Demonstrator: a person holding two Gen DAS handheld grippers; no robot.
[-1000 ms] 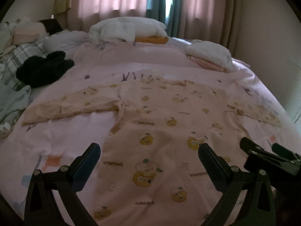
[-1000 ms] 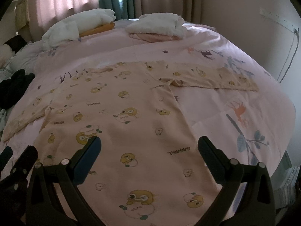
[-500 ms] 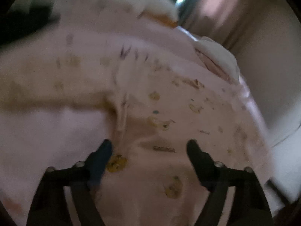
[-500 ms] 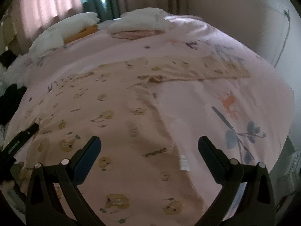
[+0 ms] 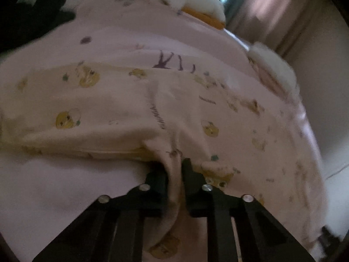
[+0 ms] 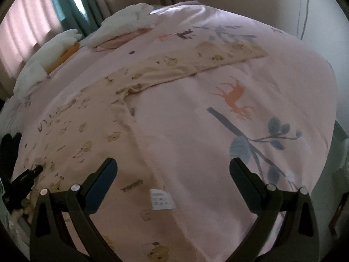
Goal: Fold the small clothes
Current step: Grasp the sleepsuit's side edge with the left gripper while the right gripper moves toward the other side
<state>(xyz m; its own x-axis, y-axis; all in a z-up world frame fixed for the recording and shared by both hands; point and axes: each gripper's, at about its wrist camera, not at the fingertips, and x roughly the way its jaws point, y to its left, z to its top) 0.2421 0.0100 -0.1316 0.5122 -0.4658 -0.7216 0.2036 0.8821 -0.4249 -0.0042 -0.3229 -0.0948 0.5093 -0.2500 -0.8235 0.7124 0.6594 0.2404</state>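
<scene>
Left view: I had the left tongs closing on a pinched ridge of the chick-print garment, spread on the pink bed sheet. Right view alone showed my right tongs wide apart over the garment's edge and white care label.
</scene>
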